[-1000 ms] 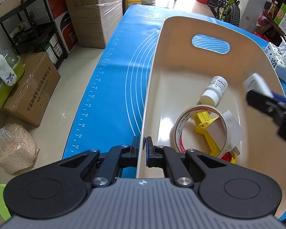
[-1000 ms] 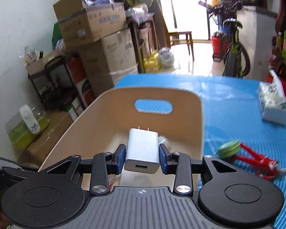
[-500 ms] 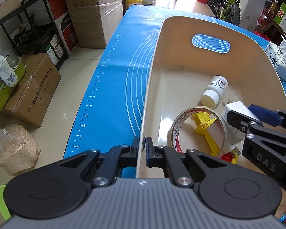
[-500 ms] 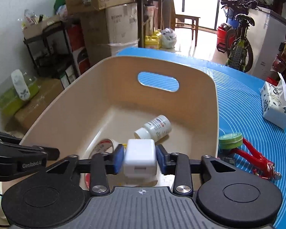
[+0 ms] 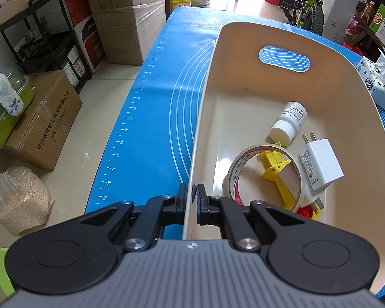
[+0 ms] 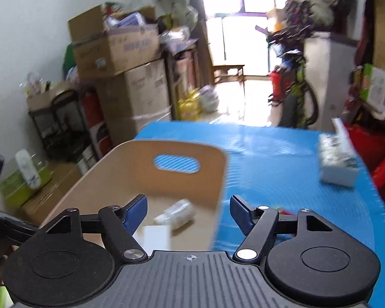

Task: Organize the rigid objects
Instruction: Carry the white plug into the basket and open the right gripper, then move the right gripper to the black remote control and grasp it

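At the lower right of the bin (image 5: 243, 51), the charger (image 5: 320, 164) now lies dropped, right gripper (image 6: 188, 211) jaws just opened and empty, left gripper (image 5: 191, 196) pinching the rim, so next probably grab the stuff left on the mat (image 6: 282, 159).

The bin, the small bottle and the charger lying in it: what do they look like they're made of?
Bin: looks like smooth cream plastic with a slight gloss; its floor mirrors the tape roll and the wall is thin, with a moulded handle slot.
Small bottle: opaque white plastic by the look, with a printed paper label.
Charger: hard white plastic shell, matte, with two bare metal prongs.
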